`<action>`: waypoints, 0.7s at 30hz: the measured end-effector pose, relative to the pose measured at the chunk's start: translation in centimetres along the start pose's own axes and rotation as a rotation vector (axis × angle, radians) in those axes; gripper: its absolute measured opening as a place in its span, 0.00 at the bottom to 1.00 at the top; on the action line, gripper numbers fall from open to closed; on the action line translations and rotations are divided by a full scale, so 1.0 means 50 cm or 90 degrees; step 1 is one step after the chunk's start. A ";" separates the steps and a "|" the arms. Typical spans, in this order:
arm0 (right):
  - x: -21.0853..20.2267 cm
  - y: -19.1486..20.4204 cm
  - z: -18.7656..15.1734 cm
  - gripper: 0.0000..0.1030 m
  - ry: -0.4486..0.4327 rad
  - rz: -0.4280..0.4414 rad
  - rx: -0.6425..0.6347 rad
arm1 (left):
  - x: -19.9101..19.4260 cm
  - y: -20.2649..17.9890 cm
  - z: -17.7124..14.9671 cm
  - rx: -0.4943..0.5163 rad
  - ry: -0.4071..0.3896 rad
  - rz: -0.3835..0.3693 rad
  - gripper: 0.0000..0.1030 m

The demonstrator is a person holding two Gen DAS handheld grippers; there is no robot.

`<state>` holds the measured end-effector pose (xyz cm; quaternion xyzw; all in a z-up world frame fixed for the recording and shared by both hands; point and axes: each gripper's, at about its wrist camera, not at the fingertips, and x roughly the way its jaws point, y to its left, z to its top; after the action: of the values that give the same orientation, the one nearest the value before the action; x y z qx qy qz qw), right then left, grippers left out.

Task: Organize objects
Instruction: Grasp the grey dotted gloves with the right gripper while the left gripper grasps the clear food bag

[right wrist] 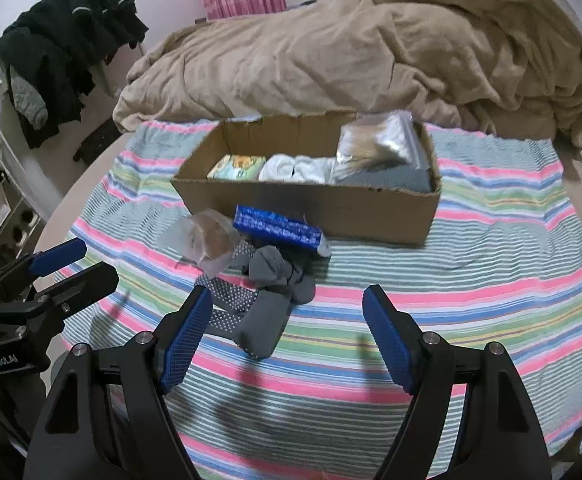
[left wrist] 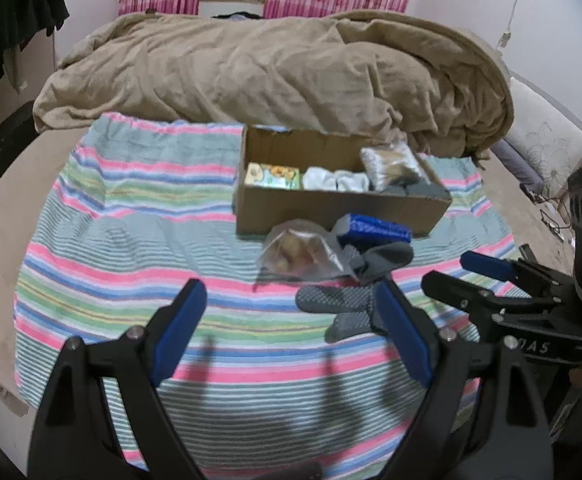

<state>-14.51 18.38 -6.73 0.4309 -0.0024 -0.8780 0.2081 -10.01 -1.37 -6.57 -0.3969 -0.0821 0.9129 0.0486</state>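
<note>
Both tongs, left gripper (left wrist: 291,320) and right gripper (right wrist: 287,328), hang wide open and empty. Grey socks (right wrist: 275,280) lie before the box (right wrist: 311,208): soft, light, so I'd pinch a bunched middle.

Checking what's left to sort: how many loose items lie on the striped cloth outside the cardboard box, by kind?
Clear plastic bag of round brownish items: 1
Blue rectangular packet: 1
Grey socks: a tangled pile, apparently 3
Total: about 5

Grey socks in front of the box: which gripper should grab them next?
Probably right. The right gripper is open with the grey socks just ahead, beside its left finger. The left gripper is open too, but the socks sit off beside its right finger.
</note>
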 end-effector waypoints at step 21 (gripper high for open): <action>0.159 -0.016 0.005 0.73 0.054 0.025 -0.001 | 0.110 0.015 0.013 0.010 0.020 -0.007 0.85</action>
<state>-19.30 16.14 -12.70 0.4676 -0.0014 -0.8547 0.2257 -14.27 -1.33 -10.21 -0.4103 -0.0760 0.9069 0.0578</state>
